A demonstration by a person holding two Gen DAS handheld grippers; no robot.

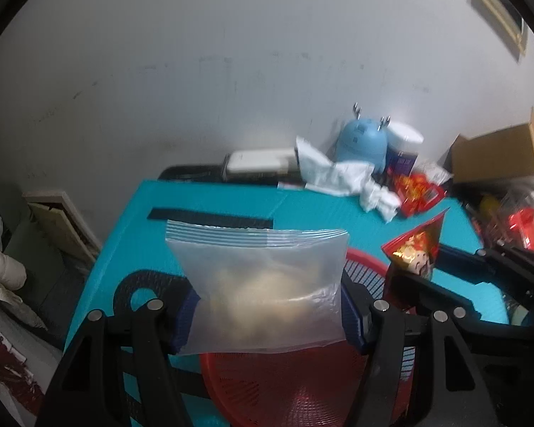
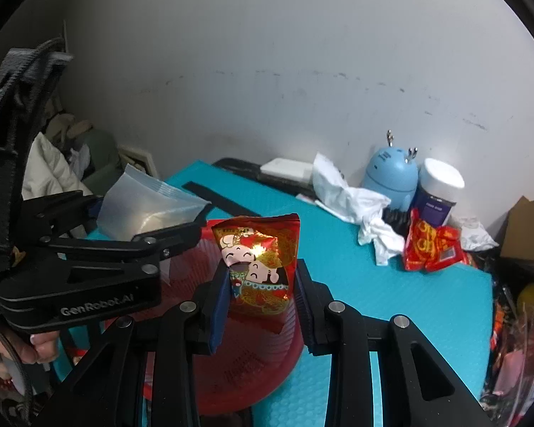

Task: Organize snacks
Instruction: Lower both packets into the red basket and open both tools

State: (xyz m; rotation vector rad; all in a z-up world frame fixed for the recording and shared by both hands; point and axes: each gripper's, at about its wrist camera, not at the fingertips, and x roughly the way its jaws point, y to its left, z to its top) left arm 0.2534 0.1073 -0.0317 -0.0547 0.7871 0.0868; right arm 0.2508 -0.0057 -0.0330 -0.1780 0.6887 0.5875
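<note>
Frosted zip bag [image 1: 263, 284] and red snack packet [image 2: 258, 267] upright above red basket [image 2: 252, 366]

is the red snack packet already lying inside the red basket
No, the red snack packet is clamped upright between the right gripper pads, above the red basket.

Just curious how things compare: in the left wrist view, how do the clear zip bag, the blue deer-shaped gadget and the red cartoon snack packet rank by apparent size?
1. Clear zip bag, though nearness exaggerates it.
2. Red cartoon snack packet and blue deer-shaped gadget: too alike to rank.
</note>
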